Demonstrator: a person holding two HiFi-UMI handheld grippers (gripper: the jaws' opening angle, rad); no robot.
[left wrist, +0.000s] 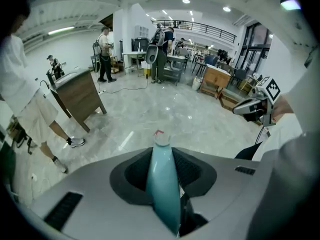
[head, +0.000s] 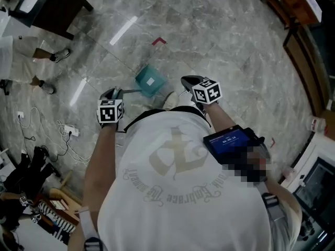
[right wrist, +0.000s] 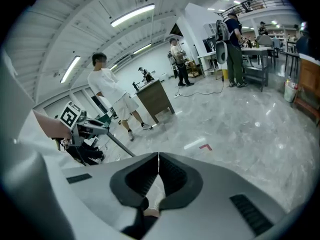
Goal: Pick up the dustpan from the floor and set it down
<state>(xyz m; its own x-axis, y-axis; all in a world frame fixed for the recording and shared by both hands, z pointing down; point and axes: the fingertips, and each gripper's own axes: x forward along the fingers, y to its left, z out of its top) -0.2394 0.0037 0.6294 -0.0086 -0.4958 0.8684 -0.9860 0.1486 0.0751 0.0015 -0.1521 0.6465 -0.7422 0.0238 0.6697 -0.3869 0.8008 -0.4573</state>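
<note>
- Left gripper [left wrist: 161, 151] has its jaws clamped on the pale teal handle [left wrist: 163, 184] of the dustpan [head: 151, 80]; the handle runs straight up between the pads, its rounded end poking out past the tips
- From the head view the pan hangs out in front of the person, just ahead of a light shoe [head: 170, 99], over the grey marble floor [head: 220, 41]; it looks lifted, though I cannot say for sure that it is off the floor
- Right gripper [right wrist: 158, 159] is shut on nothing, its tips meeting in a thin line; it hovers beside the pan and has no part in the hold
- So the pick-up looks done, by my reading, and the setting down is what remains
- Now the risks: that handle is smooth and tapers, and only one pair of jaws has it; the pan's weight sits well away from the grip, so a quick swing could let it twist or slide through the pads
- Bring it down at a tilt and one edge lands first; the pan could tip or skid on that glossy stone
- It is close to the shoe, so a careless lowering could knock the foot
- White cables [head: 65, 132] trail on the floor to the left; a bystander [head: 23, 61] stands beyond them; best to keep the drop spot forward, away from both
</note>
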